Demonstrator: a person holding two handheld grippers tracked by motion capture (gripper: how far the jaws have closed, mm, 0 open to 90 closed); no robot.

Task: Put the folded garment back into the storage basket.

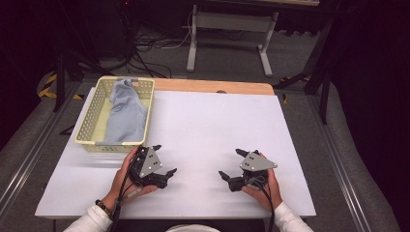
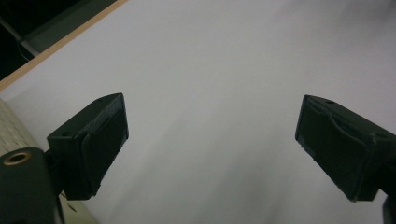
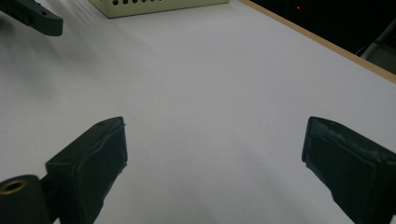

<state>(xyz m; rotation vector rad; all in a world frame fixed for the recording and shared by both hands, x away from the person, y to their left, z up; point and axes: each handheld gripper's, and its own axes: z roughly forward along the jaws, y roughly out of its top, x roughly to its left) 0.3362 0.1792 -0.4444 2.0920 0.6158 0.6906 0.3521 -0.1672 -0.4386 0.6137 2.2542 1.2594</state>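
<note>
cloth [image 1: 124, 113] lies in basket [image 1: 89, 126]; seemingly done | left claw [image 1: 164, 159] released; right claw [image 1: 231, 163] released | both empty on desk [image 1: 208, 125]

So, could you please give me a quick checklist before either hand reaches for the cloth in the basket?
1. Left tongs open, nothing held: ok.
2. Right tongs open, nothing held: ok.
3. Cloth fully inside the basket: not ok, its far end hangs over the rim.
4. Bare table between the tongs and basket: ok.
5. Basket upright: ok.
6. Anything under the cloth: cannot tell.
</note>
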